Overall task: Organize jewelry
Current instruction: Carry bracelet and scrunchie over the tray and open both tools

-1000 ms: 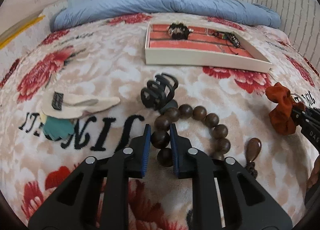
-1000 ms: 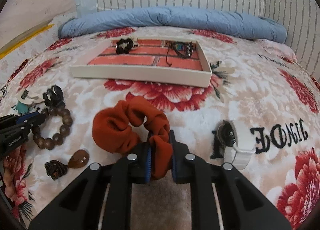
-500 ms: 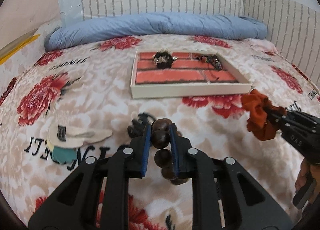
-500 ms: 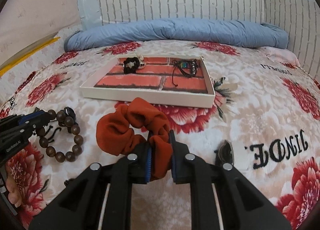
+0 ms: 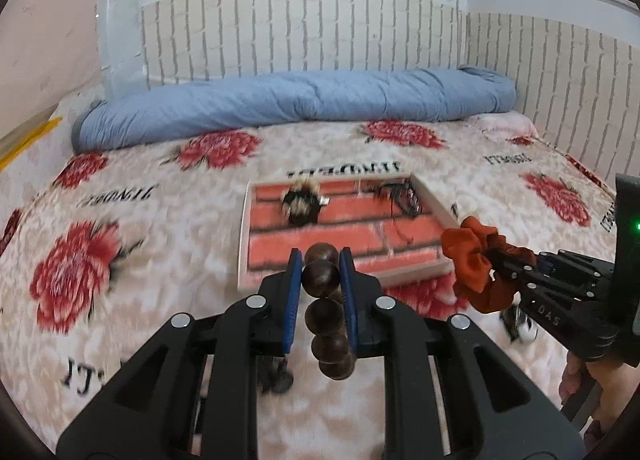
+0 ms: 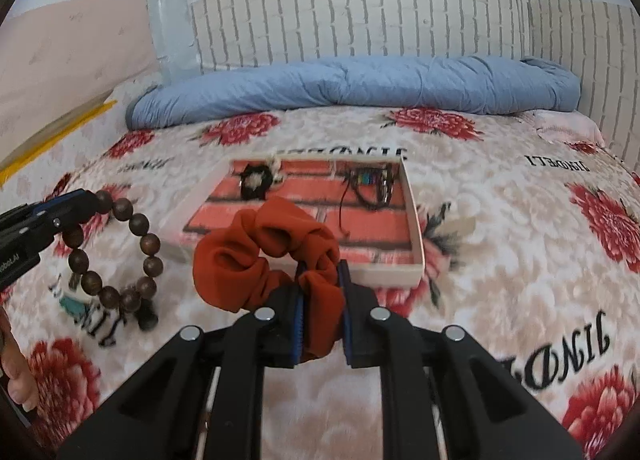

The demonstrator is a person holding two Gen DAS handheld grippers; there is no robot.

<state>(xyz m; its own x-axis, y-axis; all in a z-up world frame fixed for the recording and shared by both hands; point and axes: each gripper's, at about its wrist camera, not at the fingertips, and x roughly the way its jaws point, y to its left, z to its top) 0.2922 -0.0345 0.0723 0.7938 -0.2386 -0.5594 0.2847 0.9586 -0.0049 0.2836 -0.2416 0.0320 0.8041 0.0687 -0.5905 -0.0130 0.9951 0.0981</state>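
My left gripper (image 5: 320,260) is shut on a brown wooden bead bracelet (image 5: 322,279), which hangs off the bed; from the right wrist view the bracelet (image 6: 146,244) dangles as a full ring from that gripper (image 6: 86,200). My right gripper (image 6: 321,274) is shut on a rust-orange scrunchie (image 6: 264,256), also lifted; the left wrist view shows the scrunchie (image 5: 472,260) at the right. Ahead lies a white tray (image 6: 416,232) with a red brick-pattern lining, holding a black-and-cream hair tie (image 6: 256,180) and a dark cord bracelet (image 6: 370,184).
A floral blanket (image 5: 120,220) covers the bed. A rolled blue quilt (image 5: 300,100) lies along the brick-pattern wall. A teal-and-cream item (image 6: 72,302) and a dark hair claw (image 6: 146,318) lie on the blanket at the left. A person's hand (image 5: 576,384) holds the right gripper.
Both grippers have risen off the blanket, the left with the bead bracelet and the right with the scrunchie. The tray now appears closer ahead in both views.
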